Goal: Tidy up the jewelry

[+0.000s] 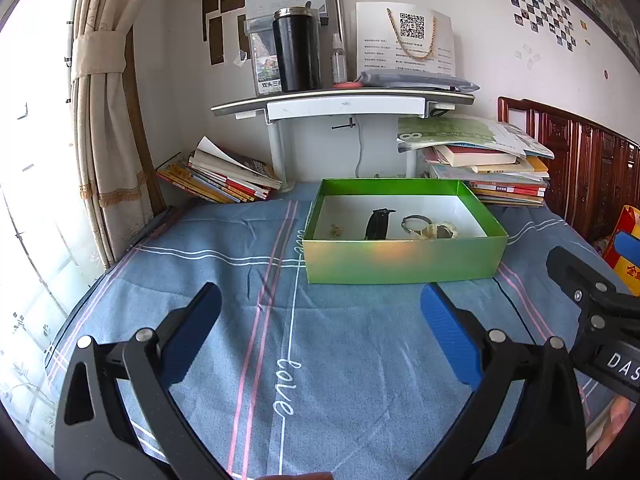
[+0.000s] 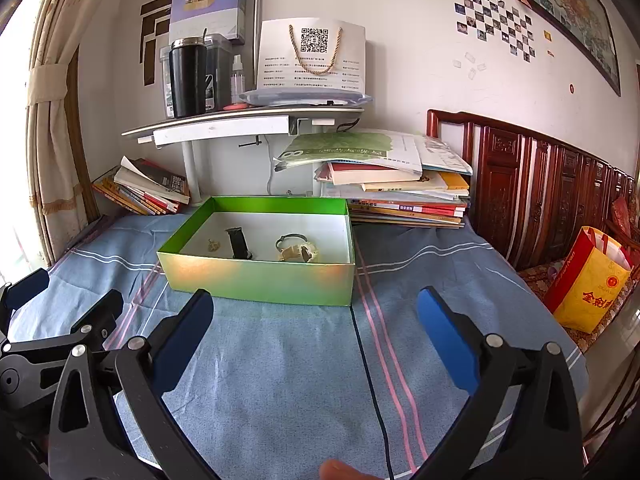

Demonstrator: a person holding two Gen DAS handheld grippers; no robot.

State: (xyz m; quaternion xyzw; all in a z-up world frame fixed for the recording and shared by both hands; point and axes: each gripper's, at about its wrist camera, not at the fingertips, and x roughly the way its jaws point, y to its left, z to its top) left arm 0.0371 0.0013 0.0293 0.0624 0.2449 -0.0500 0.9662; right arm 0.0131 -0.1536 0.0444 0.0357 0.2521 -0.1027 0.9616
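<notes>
A green open box [image 1: 400, 258] [image 2: 260, 280] stands on the blue cloth ahead of both grippers. Inside lie a black strap-like piece [image 1: 377, 223] [image 2: 239, 242], a small gold trinket [image 1: 335, 231] [image 2: 213, 245], a grey ring bracelet [image 1: 415, 222] [image 2: 290, 239] and a pale beaded piece [image 1: 438, 231] [image 2: 300, 253]. My left gripper [image 1: 320, 312] is open and empty, held short of the box's front wall. My right gripper [image 2: 316, 316] is open and empty, also just in front of the box. The right gripper shows at the right edge of the left wrist view [image 1: 592, 300].
The blue striped cloth [image 1: 280, 340] covers the table. Stacks of books [image 1: 488, 168] [image 2: 400, 184] lie behind the box at right, more books [image 1: 216, 176] at back left. A shelf with a black tumbler [image 1: 297, 50] stands behind. A carved wooden headboard [image 2: 540, 184] and a yellow bag [image 2: 588, 280] are at right.
</notes>
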